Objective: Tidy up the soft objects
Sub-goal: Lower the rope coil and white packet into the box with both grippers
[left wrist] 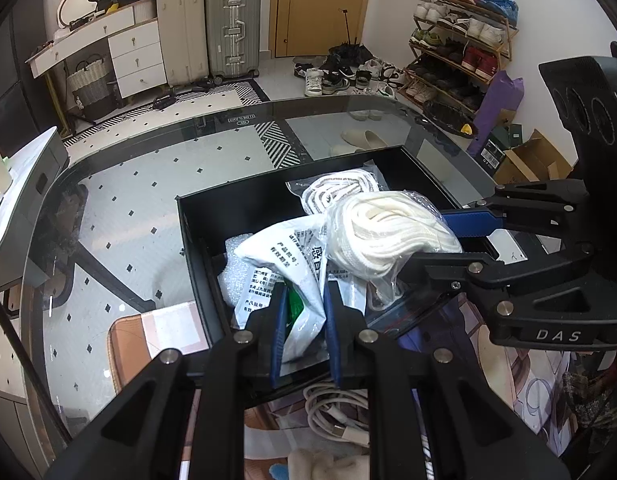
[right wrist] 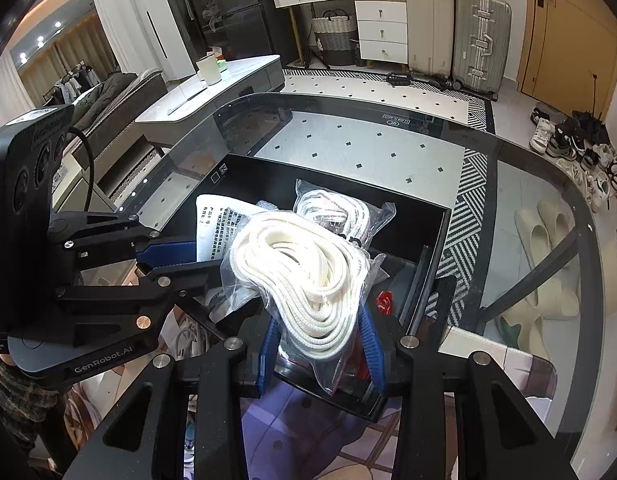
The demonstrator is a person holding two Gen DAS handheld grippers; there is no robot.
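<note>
Rope bag [right wrist: 304,280]: a clear plastic bag of coiled white rope, held up over the box; it is seen from the left wrist view too [left wrist: 388,236].
Right gripper [right wrist: 320,344]: closed on the lower end of the rope bag, the blue pads pressed against the plastic on both sides; in the left wrist view it comes in from the right [left wrist: 440,240], with the bag at its tips.
White pouch [left wrist: 292,264]: a white printed pouch with a green patch, lifted at the box's near side, touching the rope bag's left edge; its printed top is seen behind the rope bag in the right wrist view [right wrist: 220,224].
Left gripper [left wrist: 304,320]: narrowed on the lower part of the white pouch, which is pinched between the blue pads; in the right wrist view it reaches in from the left [right wrist: 176,256].
Second bag [left wrist: 340,192]: a clear bag of white cord with dark flecks, lying in the box at its far end, partly covered by the rope bag.
Bubble wrap [left wrist: 236,268]: a pale piece lying in the box, left of the pouch.
Box [left wrist: 204,216]: black, open-topped, set on the table.
Table [left wrist: 148,184]: glass-topped with a dark rim; the tiled floor is seen through it.
Cables [left wrist: 336,412]: white, coiled, seen below the box's near edge.
</note>
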